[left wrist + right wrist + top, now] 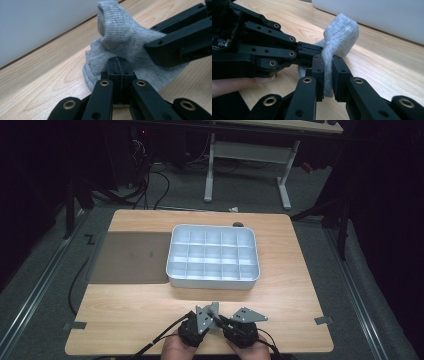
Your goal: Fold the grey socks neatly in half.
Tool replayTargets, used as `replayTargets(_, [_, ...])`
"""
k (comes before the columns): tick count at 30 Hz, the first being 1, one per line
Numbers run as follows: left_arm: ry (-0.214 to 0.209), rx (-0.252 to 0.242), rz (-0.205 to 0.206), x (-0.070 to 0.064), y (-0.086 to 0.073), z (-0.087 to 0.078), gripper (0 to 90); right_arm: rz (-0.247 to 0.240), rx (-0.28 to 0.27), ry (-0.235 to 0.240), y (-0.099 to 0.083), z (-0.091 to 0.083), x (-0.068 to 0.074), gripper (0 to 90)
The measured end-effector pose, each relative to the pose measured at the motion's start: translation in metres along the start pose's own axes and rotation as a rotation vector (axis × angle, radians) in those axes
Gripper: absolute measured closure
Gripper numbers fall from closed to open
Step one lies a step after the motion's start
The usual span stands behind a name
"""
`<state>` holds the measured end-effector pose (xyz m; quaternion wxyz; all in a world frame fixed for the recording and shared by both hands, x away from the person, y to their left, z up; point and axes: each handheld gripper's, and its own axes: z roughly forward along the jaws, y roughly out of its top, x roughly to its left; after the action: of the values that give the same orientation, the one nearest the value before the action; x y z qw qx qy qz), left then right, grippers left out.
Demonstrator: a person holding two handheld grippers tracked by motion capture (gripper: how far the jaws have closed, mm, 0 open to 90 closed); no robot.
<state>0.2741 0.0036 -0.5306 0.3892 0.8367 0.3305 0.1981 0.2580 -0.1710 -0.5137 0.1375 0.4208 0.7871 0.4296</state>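
Now both claws on small grey knitted sock (339, 37) at near desk (150, 305) edge: left claw (117, 72) clenched on hem, right claw (327, 75) pinching fold. Sock bunched, folding unfinished; white compartment tray (214, 280) empty.

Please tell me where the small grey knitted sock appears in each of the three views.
High view: the small grey knitted sock peeks out low at centre, between the two tongs.
Left gripper view: at centre, above the shut left tongs.
Right gripper view: at centre, pinched in the right tongs.
Shared landmark: the pale grey compartment tray beyond the sock.
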Motion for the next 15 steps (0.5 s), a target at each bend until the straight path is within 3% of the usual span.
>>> replayTargets(3, [-0.014,0.004,-0.023,0.002,0.001,0.0,90.0,-0.009,0.001,-0.021,0.0,0.0,-0.001,82.2])
replayTargets(4, [-0.03,0.005,-0.043,0.004,0.002,0.0,90.0,-0.004,0.0,-0.024,-0.001,0.001,-0.002,82.2])
replayTargets(5, [-0.054,-0.007,-0.089,0.007,0.003,-0.002,84.5,-0.002,0.003,-0.045,-0.002,0.001,-0.007,82.2])
replayTargets(7, [-0.063,-0.027,-0.103,0.006,0.004,-0.006,83.0,0.009,0.004,-0.05,-0.003,0.001,-0.01,82.2])
replayTargets(11, [-0.054,-0.027,-0.071,0.001,0.005,-0.004,83.4,0.013,0.011,-0.048,-0.004,0.002,-0.012,82.2])
replayTargets(15, [-0.053,-0.022,-0.067,0.002,0.005,0.002,85.3,0.004,0.013,-0.046,-0.004,0.002,-0.012,82.1])
